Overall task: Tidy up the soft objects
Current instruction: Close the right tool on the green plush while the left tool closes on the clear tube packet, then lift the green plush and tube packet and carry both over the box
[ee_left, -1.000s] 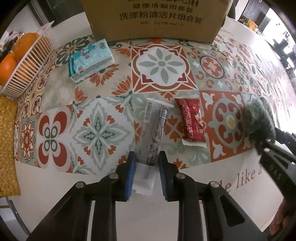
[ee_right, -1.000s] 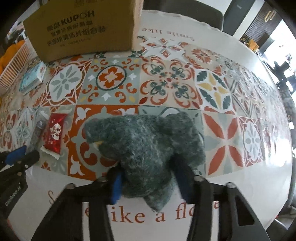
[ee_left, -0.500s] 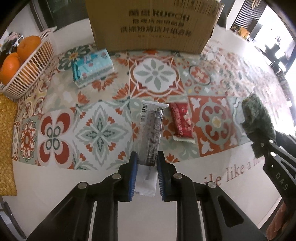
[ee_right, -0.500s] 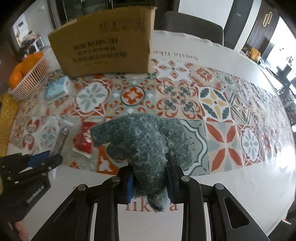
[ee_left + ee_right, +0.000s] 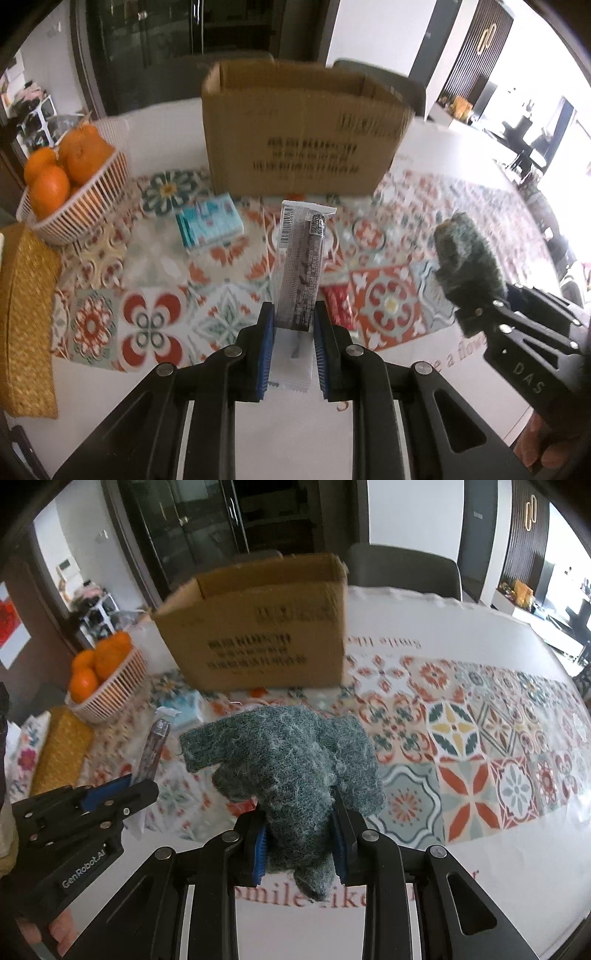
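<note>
While two grippers grip, one sachet (image 5: pixel 301 273), one fuzzy toy (image 5: pixel 291 771), four oranges (image 5: pixel 50 188)

Left tongs (image 5: pixel 293 345) clamped, right tongs (image 5: pixel 299 840) clamped, both angled downward

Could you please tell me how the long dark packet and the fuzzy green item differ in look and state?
The long dark packet is slim, flat, glossy plastic with a barcode; the fuzzy green item is bulky, woolly and shapeless. The packet sticks out straight; the fuzzy item bulges and droops. Both are clamped in a hand-held gripper above the table.
</note>
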